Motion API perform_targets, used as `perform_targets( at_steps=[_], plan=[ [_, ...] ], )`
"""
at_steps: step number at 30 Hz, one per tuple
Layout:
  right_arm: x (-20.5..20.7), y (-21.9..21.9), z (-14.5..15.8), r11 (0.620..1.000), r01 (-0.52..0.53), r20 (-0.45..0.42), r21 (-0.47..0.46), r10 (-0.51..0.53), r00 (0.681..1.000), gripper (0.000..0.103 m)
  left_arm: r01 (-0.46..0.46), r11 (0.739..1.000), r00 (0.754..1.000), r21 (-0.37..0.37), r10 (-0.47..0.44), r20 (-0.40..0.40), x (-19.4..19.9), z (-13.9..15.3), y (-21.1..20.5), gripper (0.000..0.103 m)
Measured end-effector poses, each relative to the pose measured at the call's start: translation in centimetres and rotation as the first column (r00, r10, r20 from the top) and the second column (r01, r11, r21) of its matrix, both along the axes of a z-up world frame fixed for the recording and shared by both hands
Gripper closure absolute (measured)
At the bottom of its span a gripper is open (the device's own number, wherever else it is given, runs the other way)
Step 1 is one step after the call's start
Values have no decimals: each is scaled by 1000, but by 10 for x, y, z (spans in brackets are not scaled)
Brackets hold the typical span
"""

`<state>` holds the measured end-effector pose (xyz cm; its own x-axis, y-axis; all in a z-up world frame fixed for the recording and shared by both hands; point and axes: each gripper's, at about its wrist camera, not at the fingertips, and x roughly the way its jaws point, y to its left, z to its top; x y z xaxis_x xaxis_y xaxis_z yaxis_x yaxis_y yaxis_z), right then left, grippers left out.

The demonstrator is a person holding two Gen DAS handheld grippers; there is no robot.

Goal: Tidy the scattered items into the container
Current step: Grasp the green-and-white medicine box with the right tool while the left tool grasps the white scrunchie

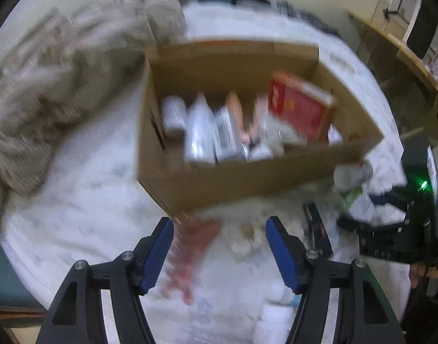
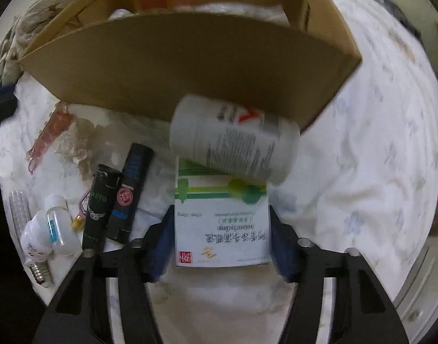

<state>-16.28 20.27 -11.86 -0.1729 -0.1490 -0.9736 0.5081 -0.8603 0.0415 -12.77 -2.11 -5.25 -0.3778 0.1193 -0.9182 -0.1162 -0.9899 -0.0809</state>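
Several items already stand packed in the cardboard box (image 1: 247, 132) on the bed (image 1: 84, 206), while lighters, a bulb and a pink clip (image 2: 49, 137) lie loose before it. The right gripper (image 2: 221, 238), held low and level, clamps the white eye-drop carton (image 2: 221, 229), likely bound for the box. The left gripper (image 1: 219, 252) hovers above, fingers apart, empty.

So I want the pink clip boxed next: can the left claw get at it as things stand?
Probably yes: the left claw is open with the pink clip lying between its fingers on the bedsheet, nothing covering it.
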Motion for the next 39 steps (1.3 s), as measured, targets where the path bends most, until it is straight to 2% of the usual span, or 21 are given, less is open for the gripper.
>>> perform_targets(
  at_steps=[1, 3, 6, 8, 11, 16, 18, 21, 24, 28, 29, 31, 33, 39],
  plan=[
    [0, 0, 4, 1000, -2, 10, -25, 2, 1000, 43, 10, 1000, 1000, 12, -10, 14, 0, -2, 2, 35],
    [0, 6, 15, 990, 28, 90, -138, -16, 996, 43, 35, 999, 999, 22, -36, 21, 2, -4, 7, 35],
    [4, 17, 37, 941, 99, 211, -323, -31, 977, 43, 58, 998, 997, 39, -59, 40, 4, -8, 12, 35],
    [7, 26, 55, 909, 122, 220, -400, -35, 975, 43, 68, 997, 996, 35, -70, 48, 4, -10, 15, 36],
    [4, 35, 77, 888, 137, 166, -439, -70, 984, 43, 96, 995, 994, 21, -97, 54, 6, -14, 22, 36],
    [0, 52, 112, 849, 154, 79, -505, -133, 988, 43, 160, 986, 987, 38, -161, 27, 10, -12, 37, 36],
    [-3, 57, 125, 833, 159, 50, -530, -156, 986, 43, 174, 983, 984, 63, -175, 24, 10, -11, 41, 35],
    [-7, 55, 134, 816, 158, 27, -557, -173, 985, 43, 157, 976, 986, 151, -162, 23, 4, -9, 43, 36],
    [-8, 54, 139, 808, 156, 18, -568, -178, 984, 43, 145, 983, 988, 114, -151, 43, -8, -20, 49, 36],
    [-11, 49, 138, 807, 158, 20, -569, -178, 984, 43, 127, 989, 984, 73, -135, 113, -20, -47, 56, 36],
    [-12, 48, 137, 809, 158, 21, -567, -177, 984, 43, 128, 990, 983, 55, -134, 128, -22, -54, 59, 40],
    [-11, 49, 134, 814, 159, 23, -559, -176, 984, 43, 130, 991, 983, 28, -132, 123, -24, -58, 62, 55],
    [-11, 46, 130, 821, 157, 27, -549, -171, 985, 43, 131, 991, 986, 8, -131, 104, -25, -58, 63, 92],
    [-13, 43, 125, 830, 157, 25, -534, -170, 985, 43, 105, 994, 994, 4, -105, 3, -15, -27, 53, 93]
  ],
)
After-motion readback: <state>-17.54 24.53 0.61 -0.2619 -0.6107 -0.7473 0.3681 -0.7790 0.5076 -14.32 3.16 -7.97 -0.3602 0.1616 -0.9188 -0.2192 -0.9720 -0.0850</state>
